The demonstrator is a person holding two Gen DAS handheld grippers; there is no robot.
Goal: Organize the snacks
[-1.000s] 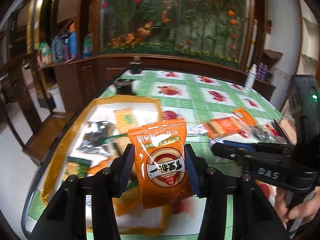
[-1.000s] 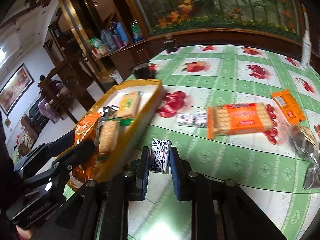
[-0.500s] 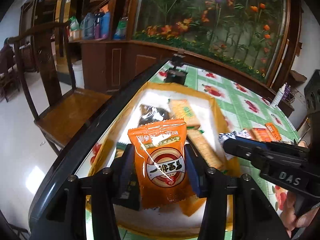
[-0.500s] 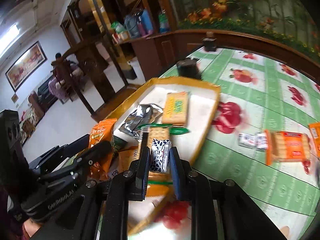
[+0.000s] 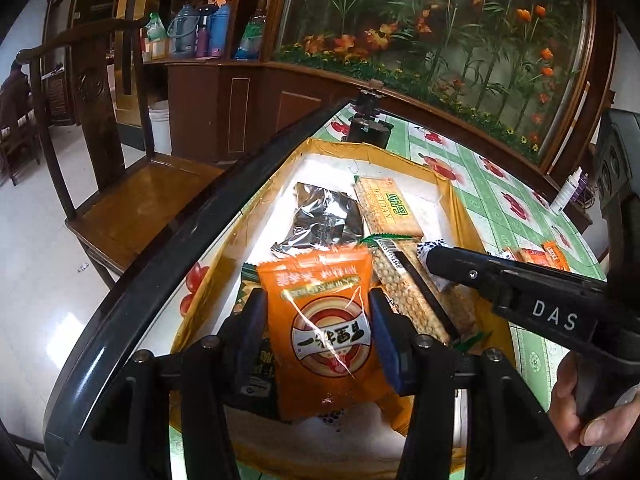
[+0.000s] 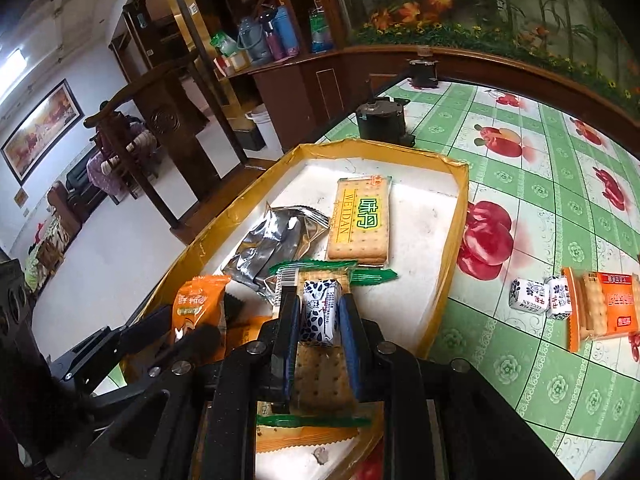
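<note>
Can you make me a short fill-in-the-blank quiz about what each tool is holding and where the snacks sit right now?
1. The left tool is shut on an ____ foil snack packet.
2. The right tool grips a small white-and-blue wrapped candy above the yellow-rimmed cardboard ____.
3. Two matching small wrapped candies lie on the green tablecloth, outside the tray, beside an orange ____ pack.

Missing words: orange; tray; cracker
</note>
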